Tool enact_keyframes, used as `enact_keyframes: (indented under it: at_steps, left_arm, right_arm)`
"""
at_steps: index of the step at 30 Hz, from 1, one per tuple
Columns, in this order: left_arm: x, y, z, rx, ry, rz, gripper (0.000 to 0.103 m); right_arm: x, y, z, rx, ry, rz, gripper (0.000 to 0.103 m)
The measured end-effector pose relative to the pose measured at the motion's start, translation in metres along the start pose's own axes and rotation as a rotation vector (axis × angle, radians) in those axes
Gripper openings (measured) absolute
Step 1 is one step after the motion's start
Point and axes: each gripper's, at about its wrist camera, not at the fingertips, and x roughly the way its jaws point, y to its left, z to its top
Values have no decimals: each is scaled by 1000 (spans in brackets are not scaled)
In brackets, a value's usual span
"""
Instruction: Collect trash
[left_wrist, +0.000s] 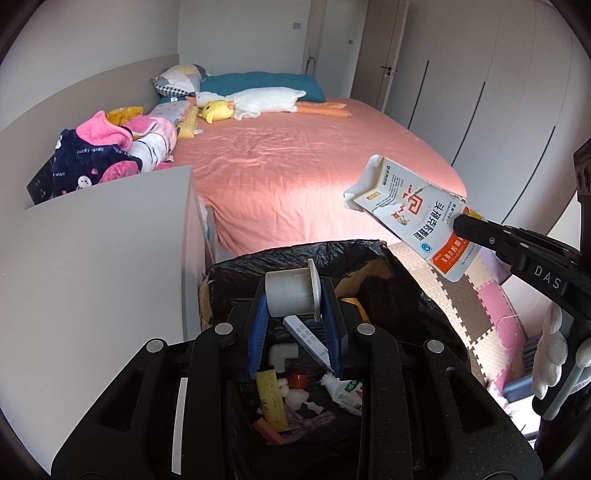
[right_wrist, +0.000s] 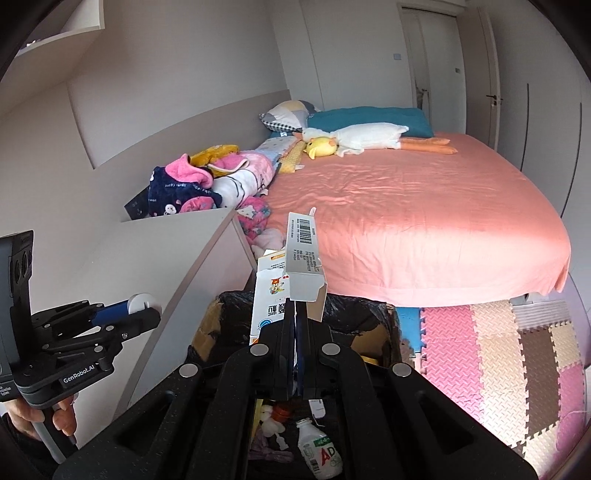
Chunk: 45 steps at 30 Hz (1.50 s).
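My left gripper (left_wrist: 295, 299) is shut on a white plastic pipe fitting (left_wrist: 291, 295) with a flange, held above the black-lined trash bin (left_wrist: 424, 306). It also shows in the right wrist view (right_wrist: 142, 308). My right gripper (right_wrist: 295, 314) is shut on a torn white and orange medicine box (right_wrist: 295, 266), held above the bin's rim (right_wrist: 376, 321). In the left wrist view the box (left_wrist: 413, 210) and right gripper (left_wrist: 461, 223) are at the right. The bin holds a white bottle (left_wrist: 345, 393), a pipe elbow (left_wrist: 282, 354), a ruler (left_wrist: 273, 398) and other scraps.
A bed with a pink sheet (left_wrist: 295, 162) lies beyond the bin, with plush toys (left_wrist: 255, 101) and piled clothes (left_wrist: 110, 151). A grey cabinet (left_wrist: 92, 243) stands left of the bin. Foam floor mats (right_wrist: 498, 354) lie to the right. Wardrobe doors (left_wrist: 480, 85) line the far right.
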Motion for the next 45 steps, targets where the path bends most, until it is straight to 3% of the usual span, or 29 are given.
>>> enact_keyframes:
  at_steps: [20,21,22,23,24,26,27,28,29,30,45]
  left_arm:
    - [4,5,-1,-19,26,17,28]
    - [4,6,-1,-27,32,10,33]
    - [2,8,0,-45,29,10,57]
    - [1,12,1,-66,18,19,91]
    - [-2,14,2,-85,3,38,97]
    - [-6,19,4,-103,-14,56,96]
    - [-7,22,4,-112,-19,62,97]
    - [-8,25,5,-124,-22,70,97]
    - [-8,27,4,-132,-21,74,96]
    - [-8,29,4,-137,-20,75,96]
    - [-11,32,4,-126,-26,97,96]
  right_arm:
    - [2,1,0,-30,10,0,1]
    - [0,2,1,-36,4,2,1]
    - [-2,4,2,-44,-4,4,1]
    - [-5,7,4,-53,-13,3,1]
    - [-8,8,4,-65,-22,-1,1]
    - [-12,14,6,-92,-37,-14,3]
    - [-14,15,7,-89,-44,-15,16]
    - [-15,13,8,-77,-51,-11,48]
    - [-17,12,8,-63,-63,-10,60]
    - [-19,11,7,-52,-83,-10,64]
    - [-13,12,9,-48,-51,-4,64]
